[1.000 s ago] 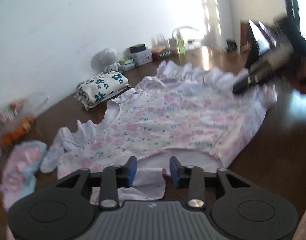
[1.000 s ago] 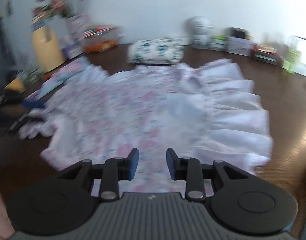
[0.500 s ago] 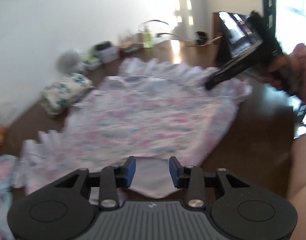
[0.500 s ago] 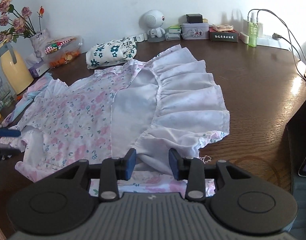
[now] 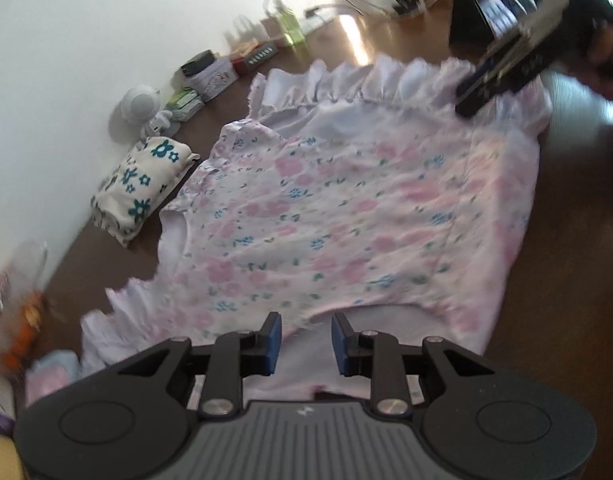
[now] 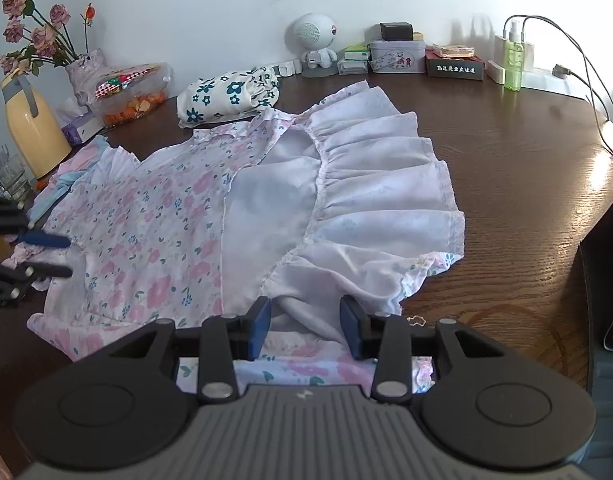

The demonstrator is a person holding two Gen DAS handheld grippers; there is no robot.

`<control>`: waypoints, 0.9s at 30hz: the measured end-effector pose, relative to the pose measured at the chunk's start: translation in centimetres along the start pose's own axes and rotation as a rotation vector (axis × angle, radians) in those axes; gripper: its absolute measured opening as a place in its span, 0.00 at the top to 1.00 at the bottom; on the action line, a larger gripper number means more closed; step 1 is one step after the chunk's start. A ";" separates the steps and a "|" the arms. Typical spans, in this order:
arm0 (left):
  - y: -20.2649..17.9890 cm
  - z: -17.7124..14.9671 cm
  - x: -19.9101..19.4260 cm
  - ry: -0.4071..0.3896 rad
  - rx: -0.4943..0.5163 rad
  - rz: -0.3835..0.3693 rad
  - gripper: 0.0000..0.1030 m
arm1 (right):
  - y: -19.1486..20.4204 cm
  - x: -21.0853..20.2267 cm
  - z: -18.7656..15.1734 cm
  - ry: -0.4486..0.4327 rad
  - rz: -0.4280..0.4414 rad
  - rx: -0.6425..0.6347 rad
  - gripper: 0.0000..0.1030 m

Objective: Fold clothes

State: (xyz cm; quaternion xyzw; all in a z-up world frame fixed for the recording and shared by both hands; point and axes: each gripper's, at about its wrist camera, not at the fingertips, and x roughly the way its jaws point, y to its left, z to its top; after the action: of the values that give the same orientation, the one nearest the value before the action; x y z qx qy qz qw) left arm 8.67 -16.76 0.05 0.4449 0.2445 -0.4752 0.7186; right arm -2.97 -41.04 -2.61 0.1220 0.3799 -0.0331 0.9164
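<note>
A pale dress with pink and blue flowers lies spread on the brown table, its white ruffled hem turned toward the right. My right gripper is open low over the hem's near corner, a fold of white cloth between its fingers. My left gripper is open at the opposite end of the dress, over the white lining by the neckline. Each gripper shows in the other's view: the left gripper at the far left, the right gripper over the ruffle.
A folded white garment with teal flowers lies behind the dress. Along the wall stand a white robot-shaped speaker, tins, a green spray bottle and cables. A yellow jug, a snack bag and pink-blue clothes sit left. A dark device is right.
The right view went from blurred to steady, low at the hem's near corner. The left view swung right, then back left, staying at the neckline. Both grippers stayed open.
</note>
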 end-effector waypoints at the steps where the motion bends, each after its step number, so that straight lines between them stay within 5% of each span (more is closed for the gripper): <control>1: 0.0 0.1 0.3 0.004 0.031 -0.007 0.75 | 0.0 0.0 0.0 0.001 0.000 -0.002 0.62; 14: -2.0 0.1 1.4 -0.028 0.603 -0.079 0.85 | -0.4 0.2 0.6 0.039 0.018 0.024 0.61; 19: -1.8 0.0 1.7 -0.028 0.669 -0.147 1.00 | -0.1 0.3 0.7 0.046 0.011 0.018 0.59; 27: -1.9 -0.5 1.4 -0.034 0.670 -0.154 1.00 | 0.0 0.3 0.7 0.049 0.009 0.015 0.59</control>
State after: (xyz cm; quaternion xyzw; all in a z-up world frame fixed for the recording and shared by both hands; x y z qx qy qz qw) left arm 7.64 -17.31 -2.04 0.6284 0.0958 -0.5895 0.4984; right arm -2.25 -41.24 -2.32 0.1311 0.4013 -0.0290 0.9061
